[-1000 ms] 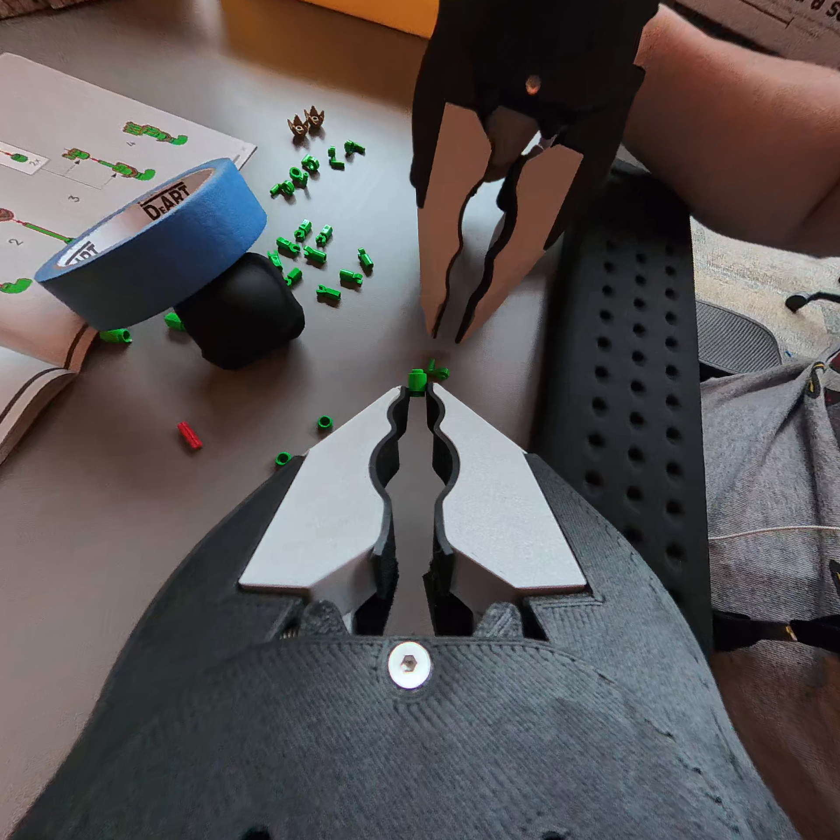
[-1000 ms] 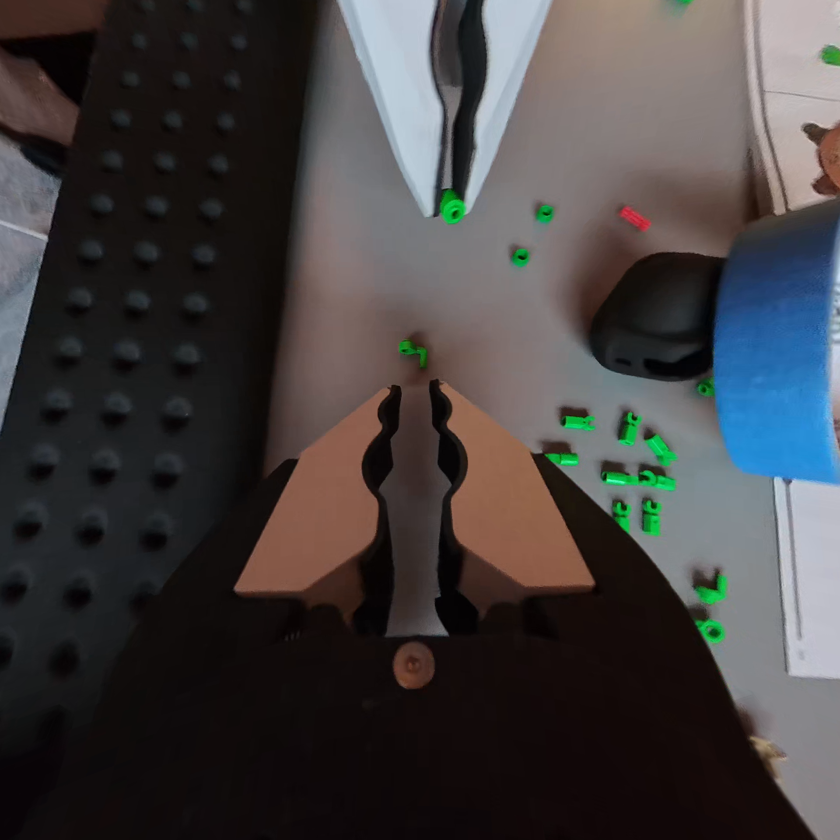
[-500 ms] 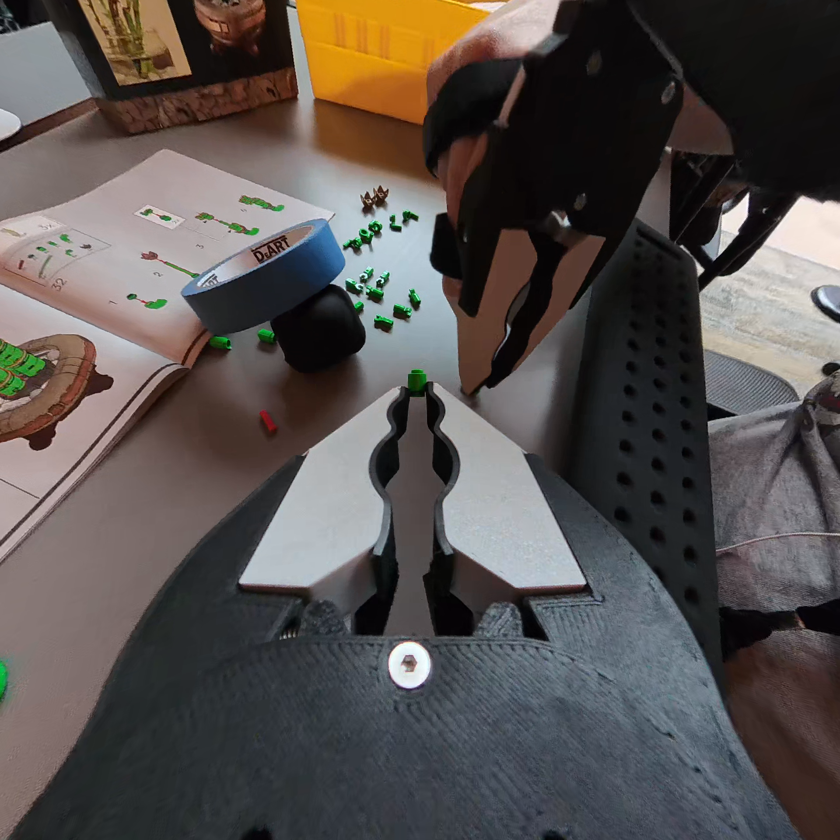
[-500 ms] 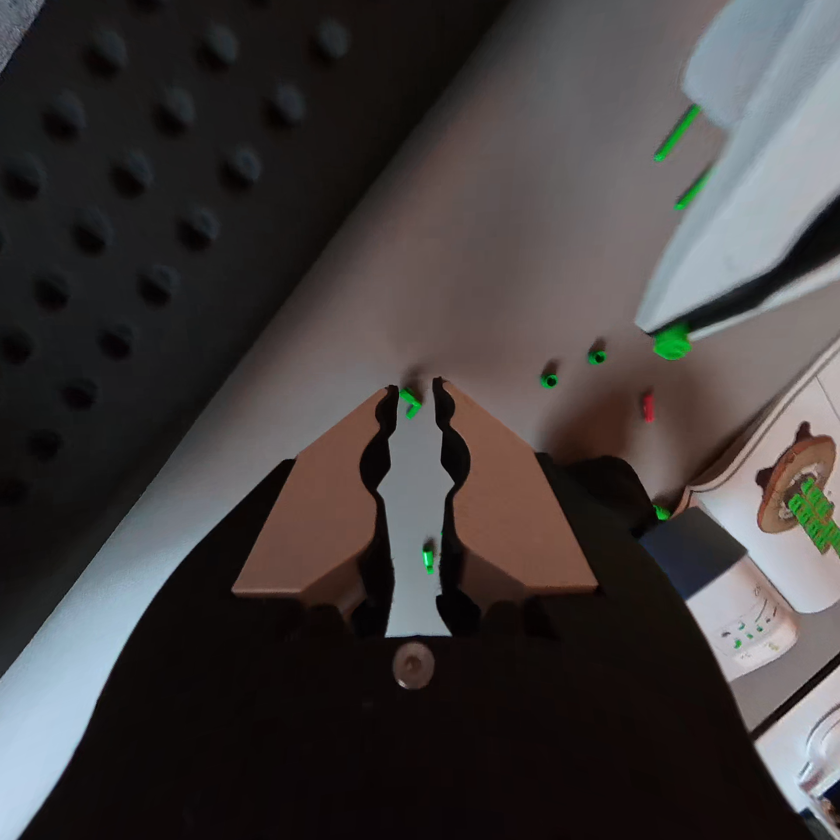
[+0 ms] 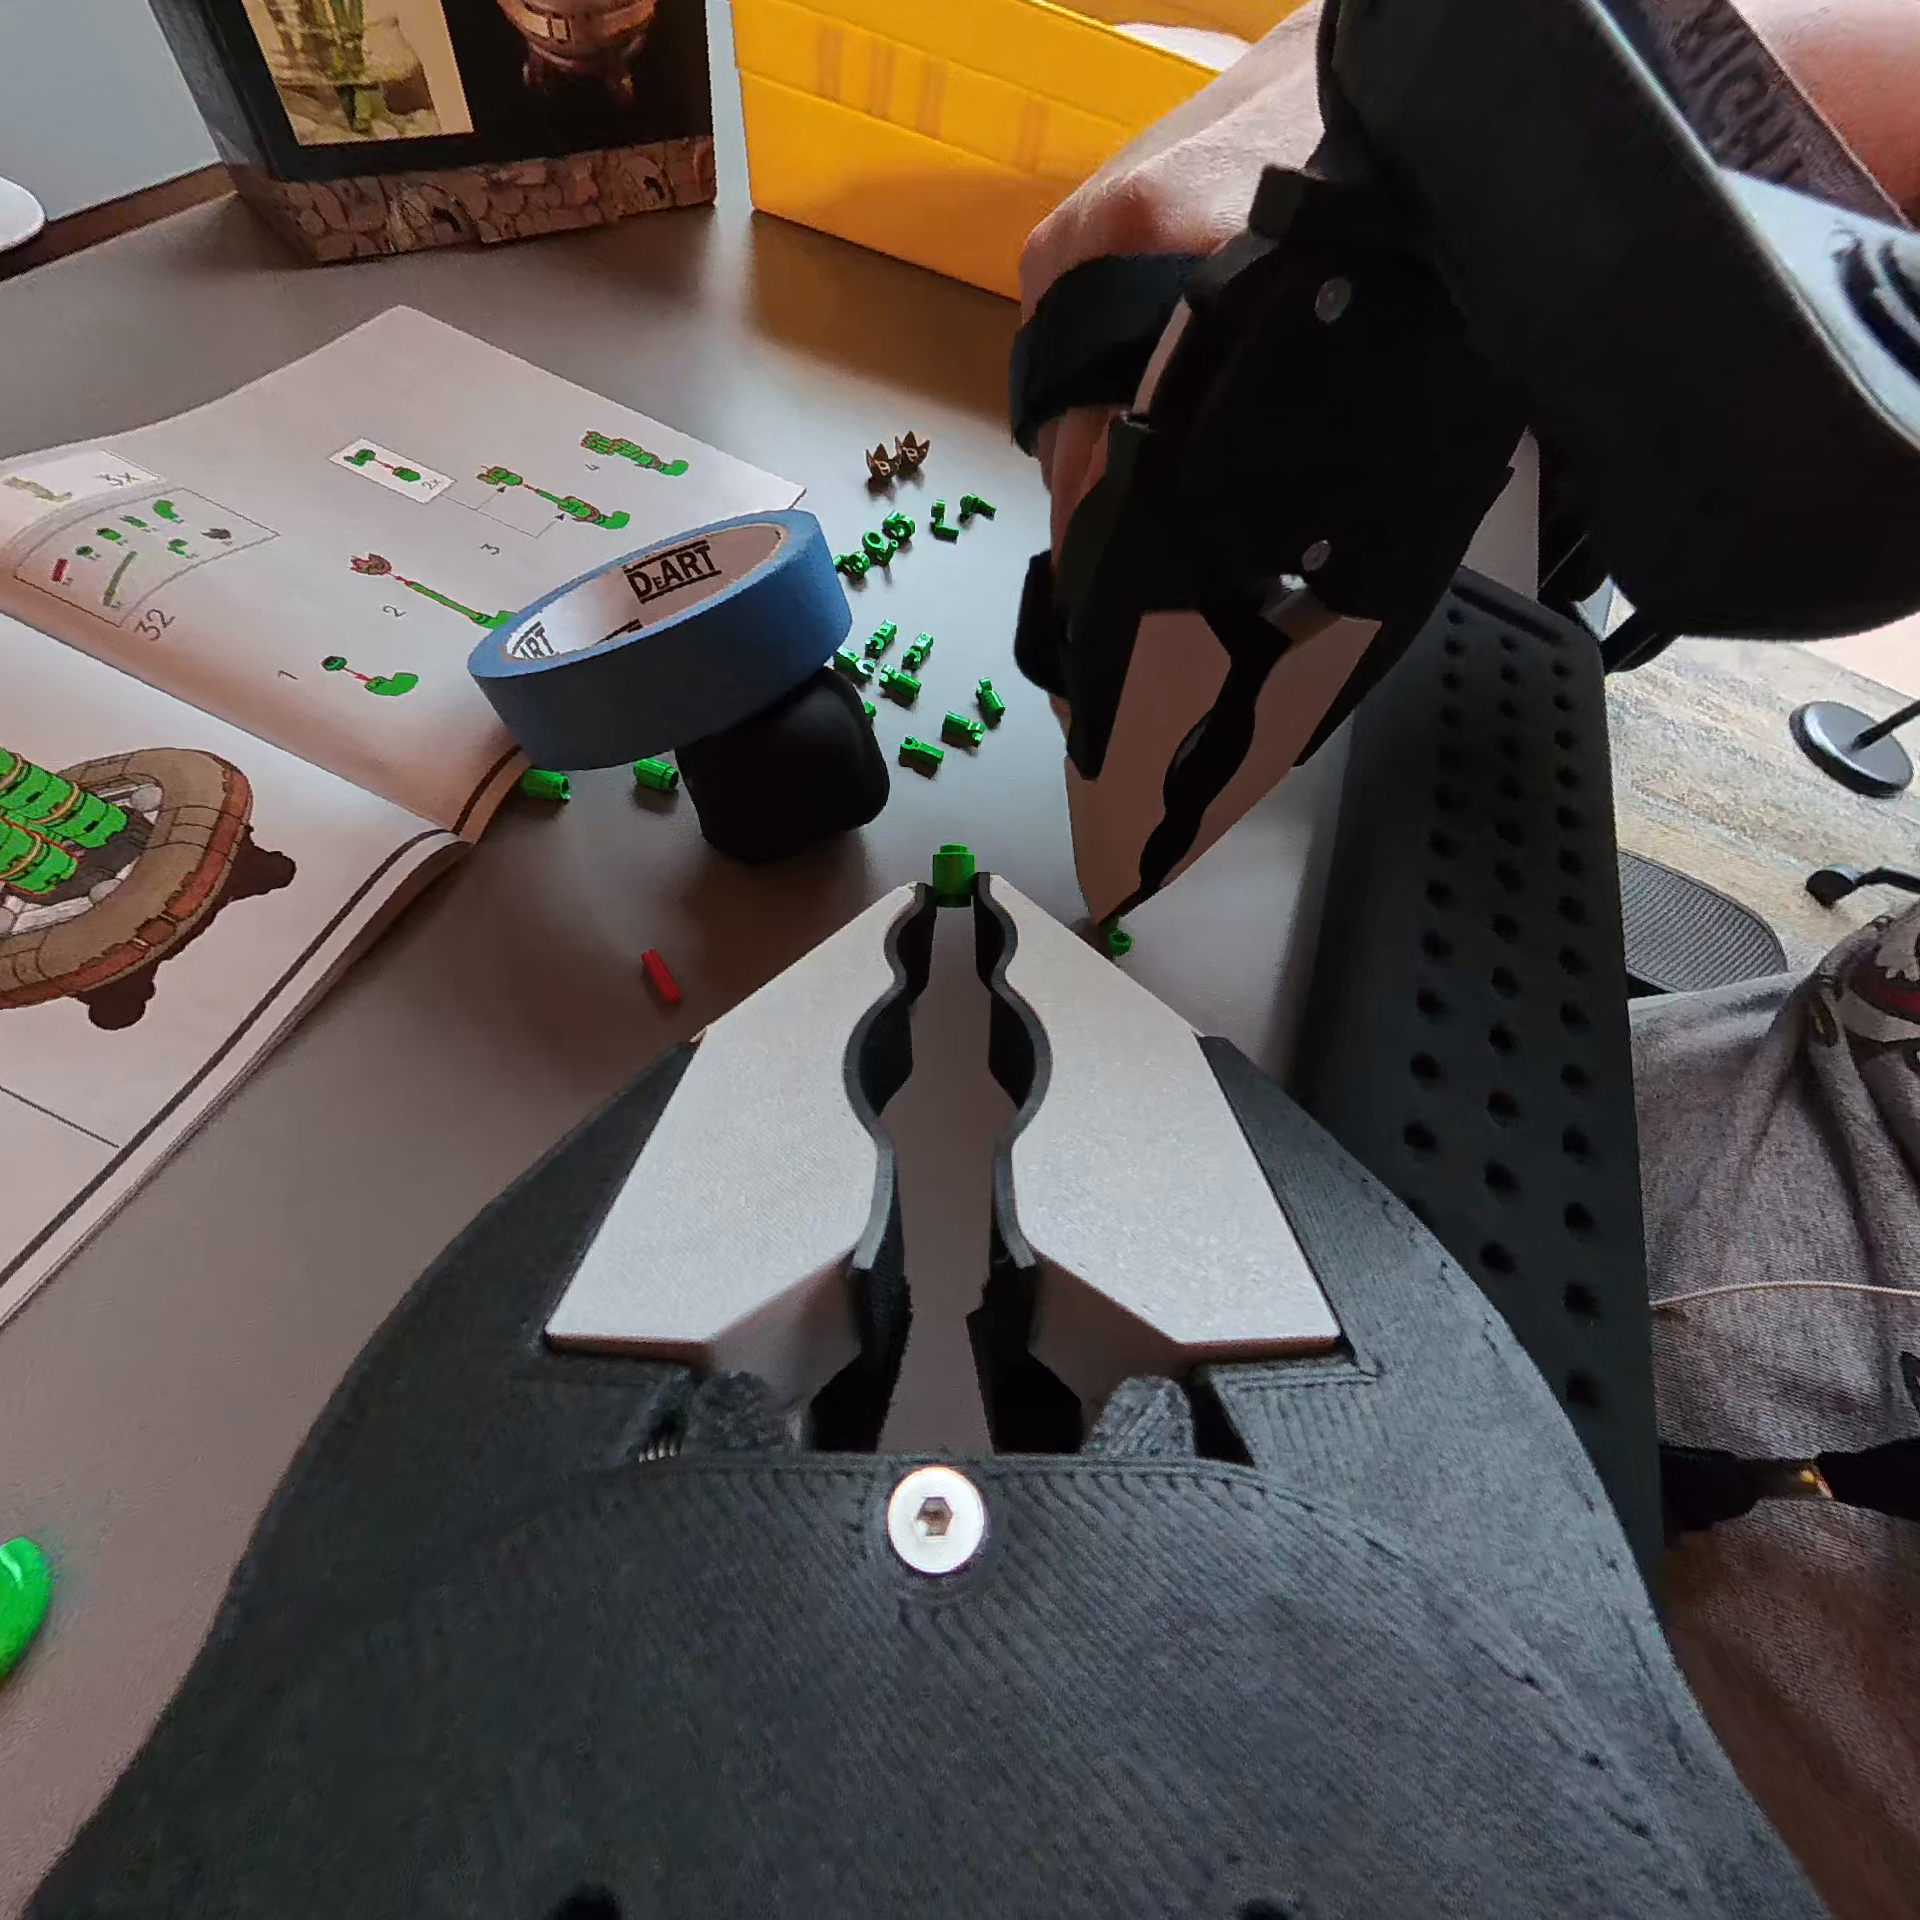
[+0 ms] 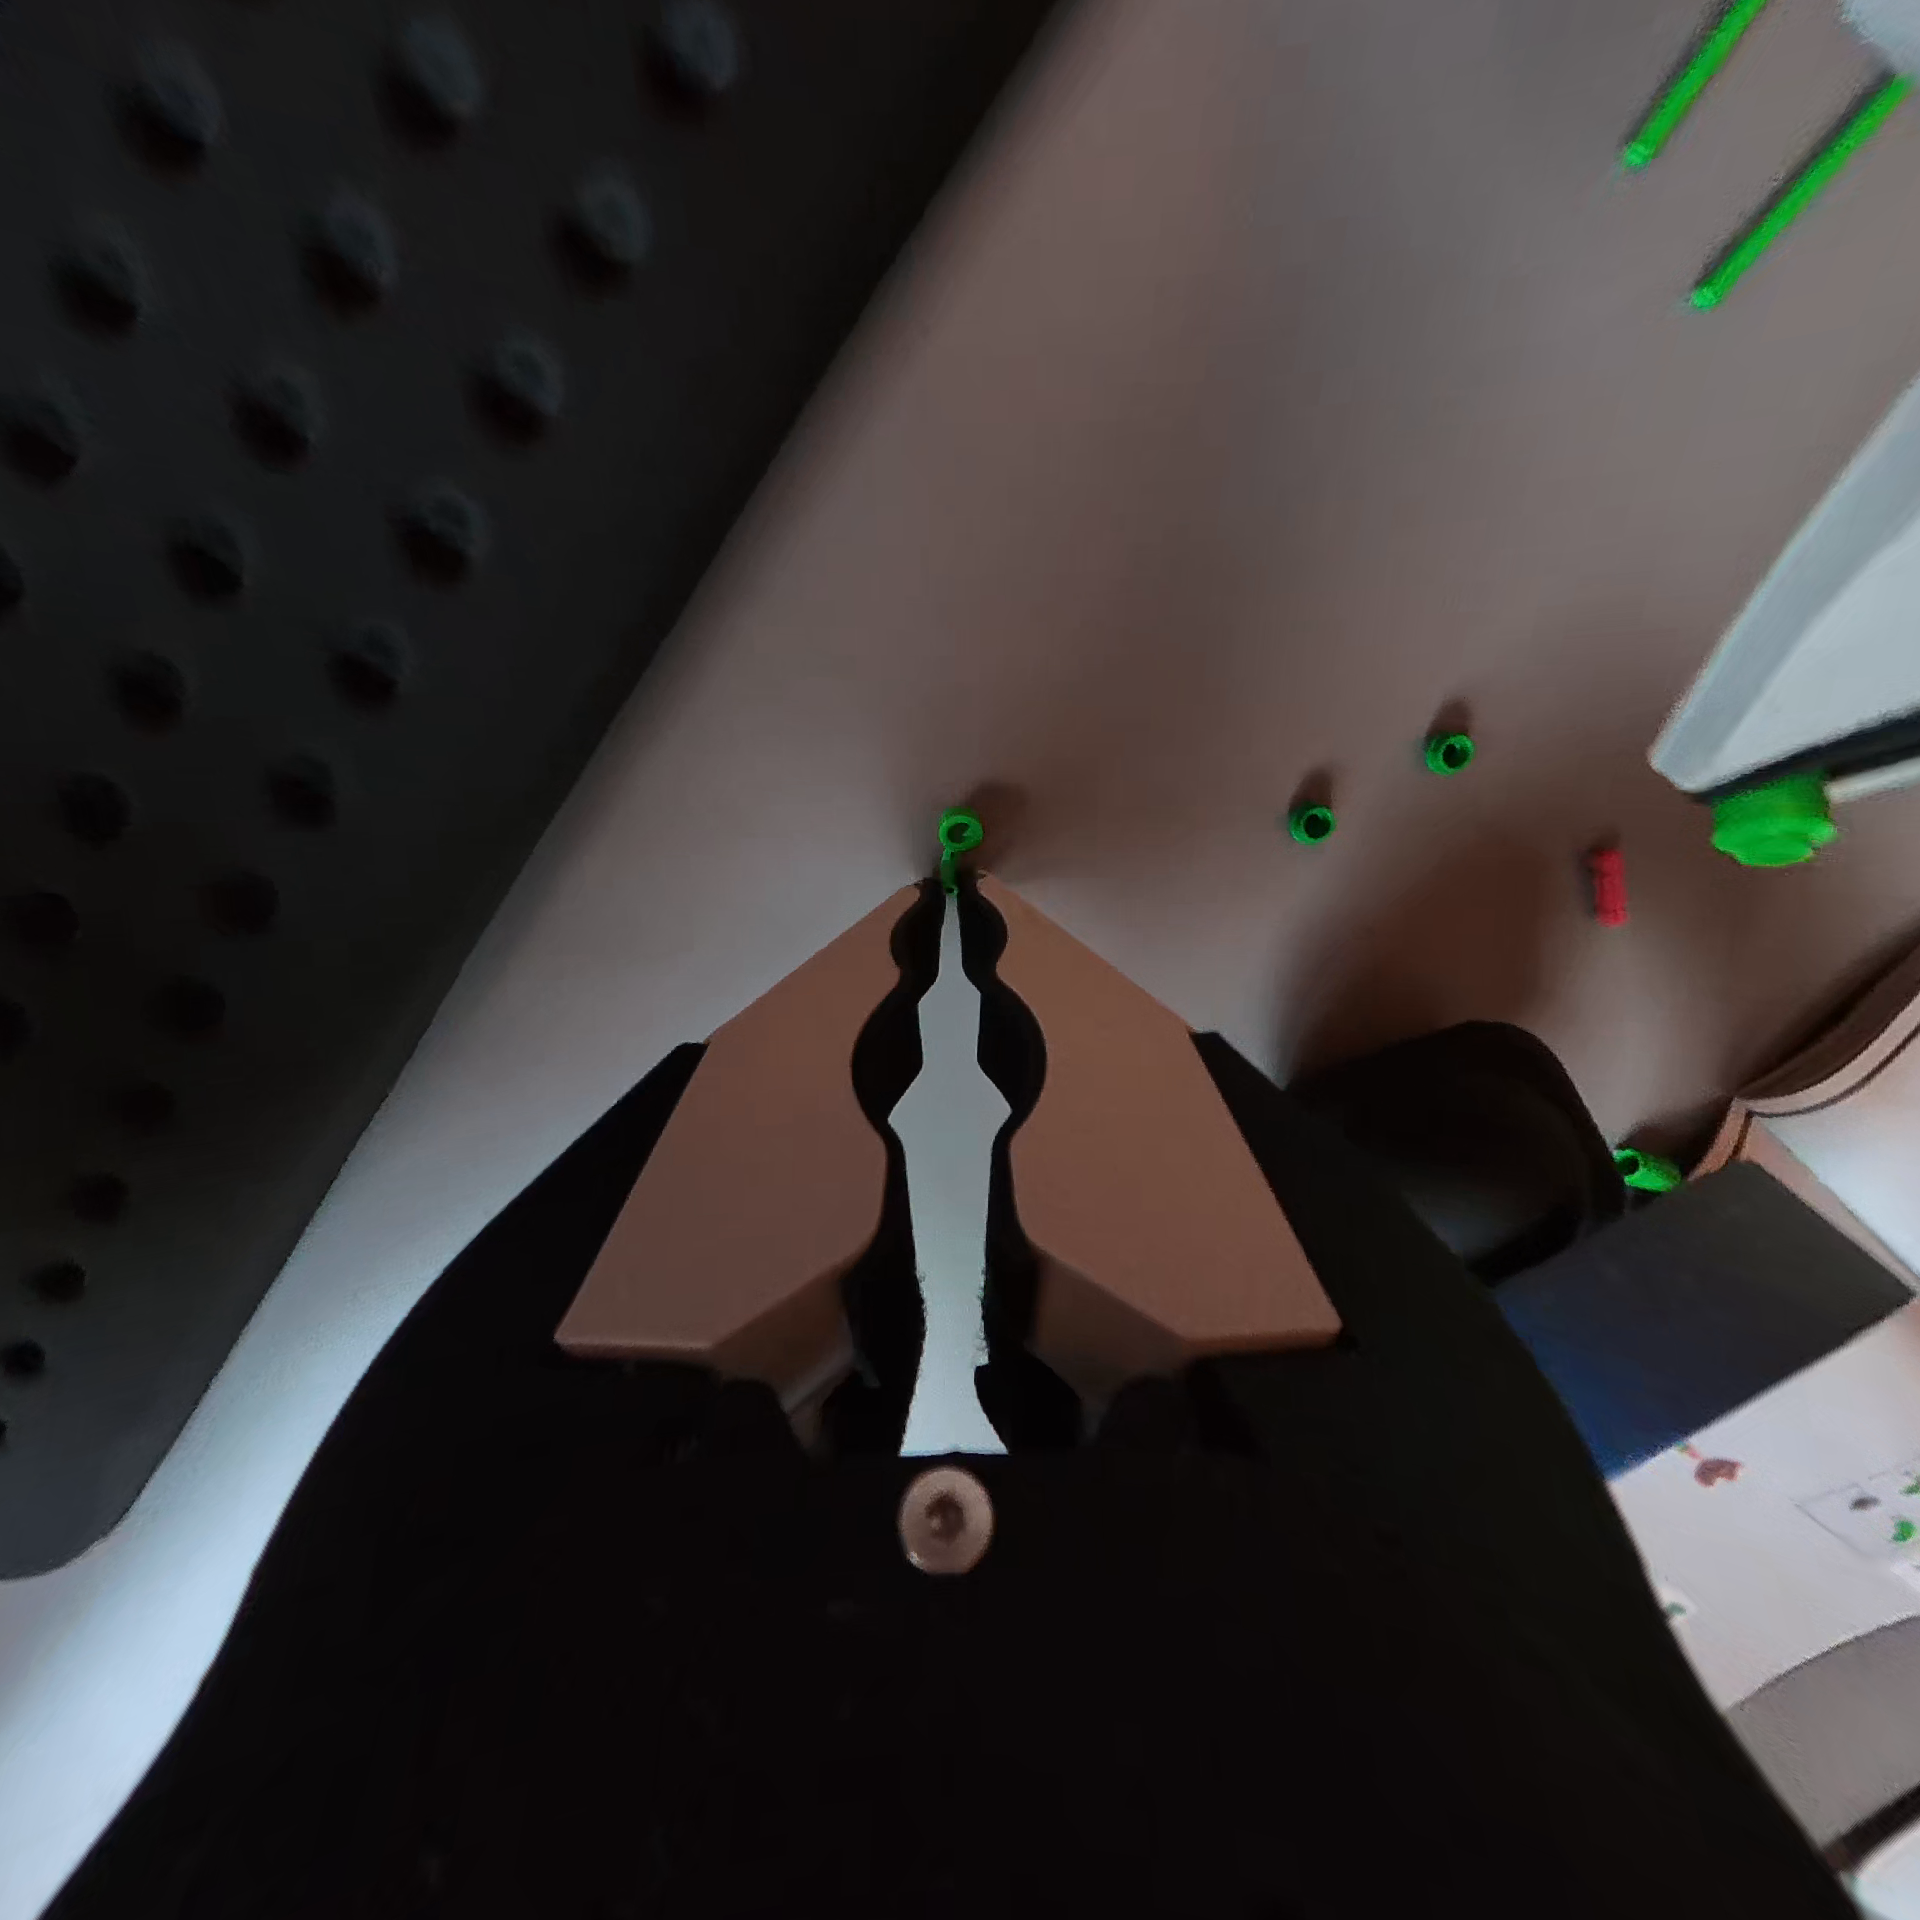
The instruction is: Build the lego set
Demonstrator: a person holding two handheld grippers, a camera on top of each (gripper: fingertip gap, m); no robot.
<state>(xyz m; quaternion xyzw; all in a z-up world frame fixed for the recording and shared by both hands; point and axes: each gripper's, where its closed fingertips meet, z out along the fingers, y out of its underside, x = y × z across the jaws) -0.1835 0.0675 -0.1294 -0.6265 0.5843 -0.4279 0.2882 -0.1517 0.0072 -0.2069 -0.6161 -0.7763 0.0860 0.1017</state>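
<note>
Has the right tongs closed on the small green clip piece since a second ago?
Yes. The right tongs moved forward along the grey table and pinch the small green clip piece.

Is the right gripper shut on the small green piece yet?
Yes: right gripper fingertips have nearly met, pinching the green clip piece against the table.

2 grippers [image 5: 951,896], 1 tape roll [image 5: 665,644]

green bricks [image 5: 914,691] | blue tape [image 5: 665,649] | black (dotted) mat [image 5: 1496,1039]
</note>
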